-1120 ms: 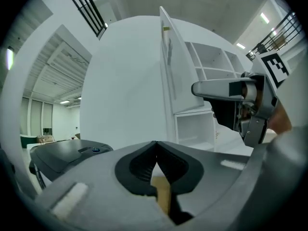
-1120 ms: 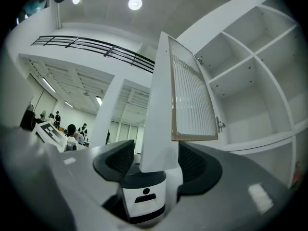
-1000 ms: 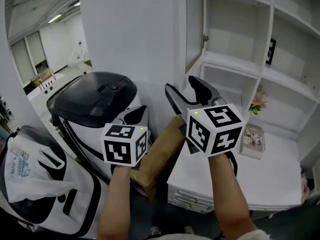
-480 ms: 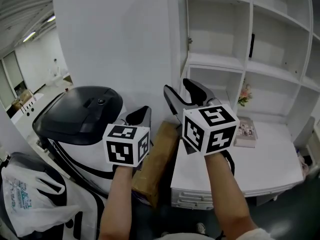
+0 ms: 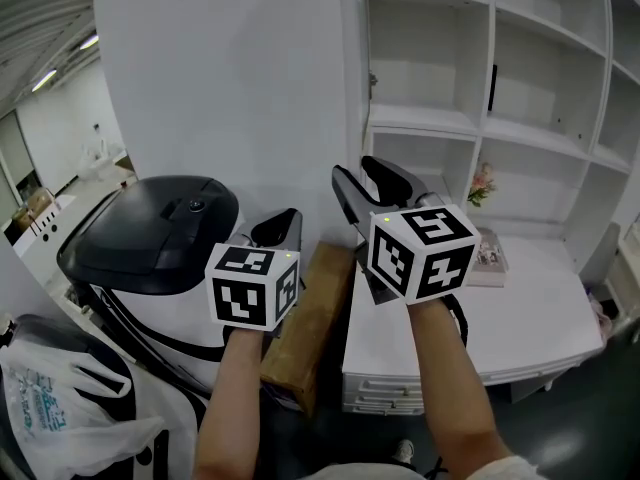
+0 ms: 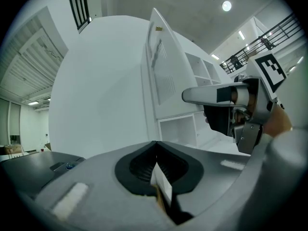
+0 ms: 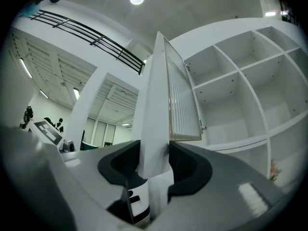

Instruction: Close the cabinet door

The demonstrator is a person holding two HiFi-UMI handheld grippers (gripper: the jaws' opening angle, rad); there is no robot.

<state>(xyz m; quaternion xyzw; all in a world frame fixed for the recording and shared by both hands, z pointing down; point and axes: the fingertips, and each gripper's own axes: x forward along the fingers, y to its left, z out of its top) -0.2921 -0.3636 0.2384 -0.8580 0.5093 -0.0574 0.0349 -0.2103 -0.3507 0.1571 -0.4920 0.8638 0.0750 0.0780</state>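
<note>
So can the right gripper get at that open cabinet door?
Very likely yes: the lower edge of the cabinet door sits between the jaws of the right gripper, which have just been closing and seem to touch both its faces. Nothing stands in the way.

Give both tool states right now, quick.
Left tool: closed, holding nothing.
Right tool: jaws have just been closing, now gripping the edge of the cabinet door.
</note>
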